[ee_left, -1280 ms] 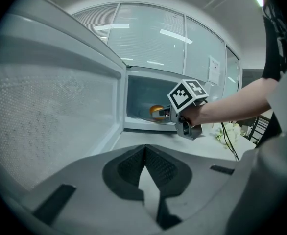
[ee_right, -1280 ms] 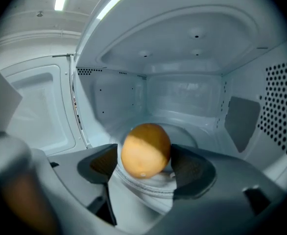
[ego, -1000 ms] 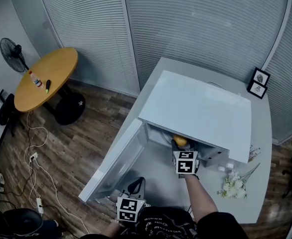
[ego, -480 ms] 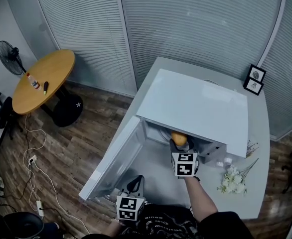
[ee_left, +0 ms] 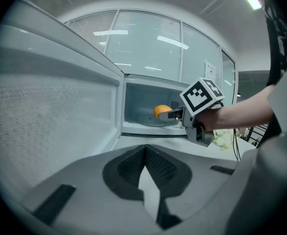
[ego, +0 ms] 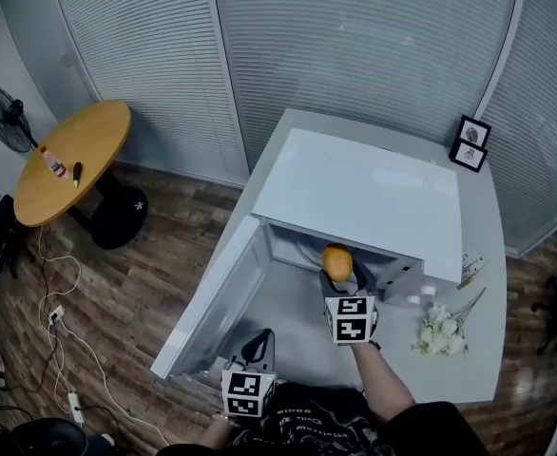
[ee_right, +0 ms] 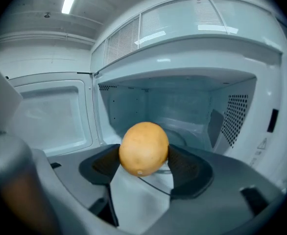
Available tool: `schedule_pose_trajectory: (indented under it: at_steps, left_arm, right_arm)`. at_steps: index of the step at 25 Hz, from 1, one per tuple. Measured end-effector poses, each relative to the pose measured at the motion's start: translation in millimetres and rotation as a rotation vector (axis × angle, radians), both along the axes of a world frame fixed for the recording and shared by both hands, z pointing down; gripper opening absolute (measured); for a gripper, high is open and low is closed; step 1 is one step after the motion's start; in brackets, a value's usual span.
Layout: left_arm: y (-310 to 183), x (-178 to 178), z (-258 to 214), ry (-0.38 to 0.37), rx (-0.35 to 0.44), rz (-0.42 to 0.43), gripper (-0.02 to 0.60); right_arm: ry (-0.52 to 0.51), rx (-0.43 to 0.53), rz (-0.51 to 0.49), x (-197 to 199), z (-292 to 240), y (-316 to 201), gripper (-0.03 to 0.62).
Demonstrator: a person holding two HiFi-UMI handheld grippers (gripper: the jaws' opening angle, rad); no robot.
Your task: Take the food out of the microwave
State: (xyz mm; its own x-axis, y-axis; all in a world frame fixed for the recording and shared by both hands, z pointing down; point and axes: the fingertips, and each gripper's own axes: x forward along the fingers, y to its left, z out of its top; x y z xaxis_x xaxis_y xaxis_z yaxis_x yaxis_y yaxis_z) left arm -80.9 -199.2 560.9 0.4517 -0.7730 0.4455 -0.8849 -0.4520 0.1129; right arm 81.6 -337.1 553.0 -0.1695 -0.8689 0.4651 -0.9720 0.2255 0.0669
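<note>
Right gripper (ee_right: 143, 156) first: you had it clenched on the orange (ee_right: 143, 148), one pad pressed into each side, so the fruit hung between the jaws at the mouth of the microwave (ego: 364, 198) with the glass plate (ee_right: 182, 131) behind it.

Going down by size from there. The white table (ego: 492, 359) carried the microwave. Its door (ego: 212, 312) stood wide open, swung out to your left. Off on the wood floor, well apart from all that, sat a round wooden table (ego: 65, 160) with a fan (ego: 8, 122) beside it.

Your left gripper (ego: 258, 345) hung low near the outer end of the open door. Its jaws were pinched together at the tips with nothing between them, and it was pointed toward the cavity.

Smaller stuff: a bunch of white flowers (ego: 438, 333) lay on the white table to the right of the microwave, and two little picture frames (ego: 470, 143) stood at the far corner.

From the left gripper view, the orange showed just in front of the cavity, clamped at the end of your right gripper.
</note>
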Motion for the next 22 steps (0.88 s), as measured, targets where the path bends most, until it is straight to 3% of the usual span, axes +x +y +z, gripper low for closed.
schedule_pose_trajectory:
  at_steps: [22]
  left_arm:
    - [9,35,-2,0.052,0.026,0.137,0.008]
  right_arm:
    - [0.005,0.035,0.022,4,-11,75,0.311]
